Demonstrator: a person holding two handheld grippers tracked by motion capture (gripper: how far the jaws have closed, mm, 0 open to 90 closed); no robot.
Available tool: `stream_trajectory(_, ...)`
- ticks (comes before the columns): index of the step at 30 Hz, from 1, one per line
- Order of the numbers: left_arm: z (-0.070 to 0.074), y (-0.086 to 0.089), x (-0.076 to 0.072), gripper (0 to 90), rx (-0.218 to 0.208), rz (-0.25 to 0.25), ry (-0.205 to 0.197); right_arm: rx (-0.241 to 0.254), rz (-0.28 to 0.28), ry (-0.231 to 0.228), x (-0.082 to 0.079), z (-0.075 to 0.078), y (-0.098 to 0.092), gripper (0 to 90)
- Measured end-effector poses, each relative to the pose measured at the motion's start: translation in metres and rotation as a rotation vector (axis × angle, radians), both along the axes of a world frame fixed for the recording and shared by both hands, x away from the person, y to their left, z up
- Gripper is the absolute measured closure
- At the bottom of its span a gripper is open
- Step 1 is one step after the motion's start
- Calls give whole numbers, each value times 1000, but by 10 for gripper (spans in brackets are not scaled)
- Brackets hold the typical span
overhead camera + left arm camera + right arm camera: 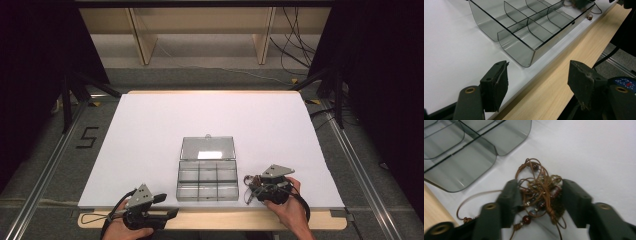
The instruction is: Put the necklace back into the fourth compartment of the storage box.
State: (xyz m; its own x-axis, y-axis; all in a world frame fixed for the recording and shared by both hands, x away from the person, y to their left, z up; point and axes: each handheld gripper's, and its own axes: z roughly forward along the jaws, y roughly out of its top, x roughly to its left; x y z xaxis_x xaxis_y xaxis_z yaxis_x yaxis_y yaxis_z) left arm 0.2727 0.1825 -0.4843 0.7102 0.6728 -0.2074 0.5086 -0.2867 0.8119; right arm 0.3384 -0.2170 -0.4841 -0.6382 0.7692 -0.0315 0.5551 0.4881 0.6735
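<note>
Beaded cord tangle [540, 192] sits clamped in right gripper [540, 195] jaws; left gripper [537, 83] gapes empty.

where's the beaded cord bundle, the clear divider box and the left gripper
beaded cord bundle [540, 192], right gripper view, tangled middle
clear divider box [207, 178], high view, centre divider
left gripper [537, 83], left gripper view, midway between its fingertips

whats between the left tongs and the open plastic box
Nothing but bare white table cover and the wooden table edge. In the left gripper view the open left tongs face the empty compartment box across that clear stretch.
</note>
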Motion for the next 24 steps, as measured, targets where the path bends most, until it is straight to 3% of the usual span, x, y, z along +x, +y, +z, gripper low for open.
stream_trajectory(4, 0, 1, 1, 319, 18, -21, -11, 20, -9, 15, -1, 3, -2, 636)
stream_trajectory(13, 0, 1, 1, 320, 2, -10, -10, 23, -28, -13, -1, 10, -6, 685)
stream_trajectory(15, -1, 0, 1, 320, -7, -11, -13, 25, -43, -29, -2, 12, -7, 739)
stream_trajectory(18, 0, 0, 1, 320, 3, -13, -9, 35, -16, -66, -1, 17, -12, 869)
stream_trajectory(19, 0, 0, 1, 320, 3, -13, -9, 19, -12, -77, -1, 16, -13, 869)
stream_trajectory(21, 0, 0, 1, 319, 3, -14, -10, 18, -32, -48, -1, 14, -13, 869)
stream_trajectory(23, 0, 0, 1, 319, 3, -21, -8, 2, -18, -67, 1, 13, -15, 869)
stream_trajectory(24, 0, 2, 2, 319, 33, -31, -9, -3, -17, -83, 1, 13, -15, 870)
